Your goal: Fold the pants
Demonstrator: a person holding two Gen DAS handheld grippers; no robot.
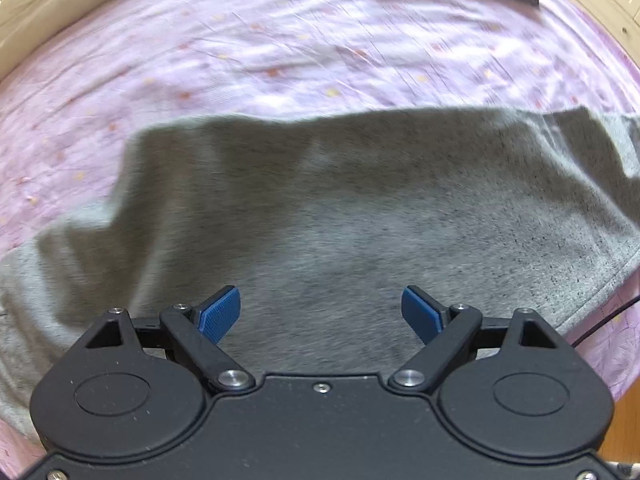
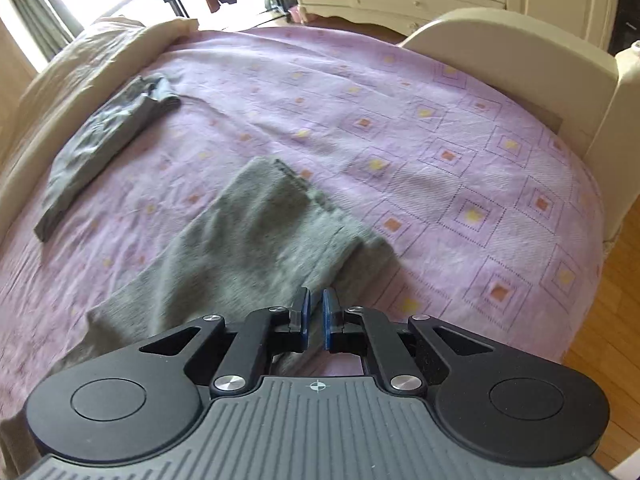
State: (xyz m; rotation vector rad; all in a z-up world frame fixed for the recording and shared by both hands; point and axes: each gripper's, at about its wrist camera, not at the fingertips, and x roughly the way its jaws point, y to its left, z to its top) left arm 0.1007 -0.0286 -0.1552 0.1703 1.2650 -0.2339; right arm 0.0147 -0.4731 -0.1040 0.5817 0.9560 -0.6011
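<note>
A: We are looking at the grey knit cotton pants (image 1: 320, 208) lying spread on the lilac patterned quilted bedspread (image 1: 248, 52), near its front edge. Our left gripper (image 1: 320, 312) is hanging over the middle of the pants with its jaws standing wide and nothing between the blue pads (image 1: 220, 314).

B: And our right gripper (image 2: 316, 316) is hovering over the hem end of the pants (image 2: 256, 240), jaws nearly together. We are seeing only a thin gap between them, with no cloth in it that we can make out.

A: Farther back from the pants, a darker grey folded garment (image 2: 104, 140) is lying beside the beige duvet (image 2: 60, 64).

B: What are we risking here?

A: In our judgement, with the right jaws this narrow, we are likely to push the hem rather than catch it, bunching the leg. The two leg ends are also lying staggered, so a fold made from here could come out crooked.

B: And the left jaws, coming down mid-cloth, could pinch one layer only and drag the top leg off the lower one.
</note>
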